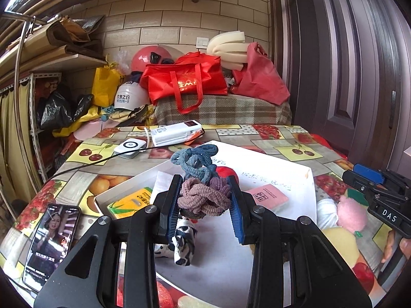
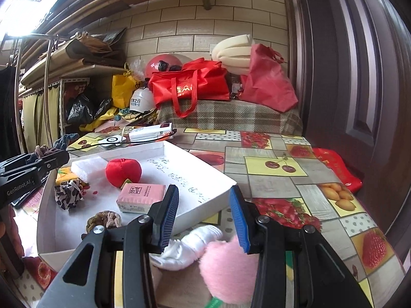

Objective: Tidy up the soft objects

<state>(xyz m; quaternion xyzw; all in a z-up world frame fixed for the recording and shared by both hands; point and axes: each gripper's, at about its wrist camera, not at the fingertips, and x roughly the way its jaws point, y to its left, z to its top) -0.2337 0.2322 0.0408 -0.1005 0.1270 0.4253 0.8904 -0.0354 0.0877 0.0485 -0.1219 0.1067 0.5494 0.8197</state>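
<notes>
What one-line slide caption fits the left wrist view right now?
Left gripper holds a bundle of knitted hair ties above the white tray, right gripper open nearby.

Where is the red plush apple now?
In the right wrist view, the red plush apple lies inside the white tray, left of centre, just behind the pink tissue pack.
</notes>
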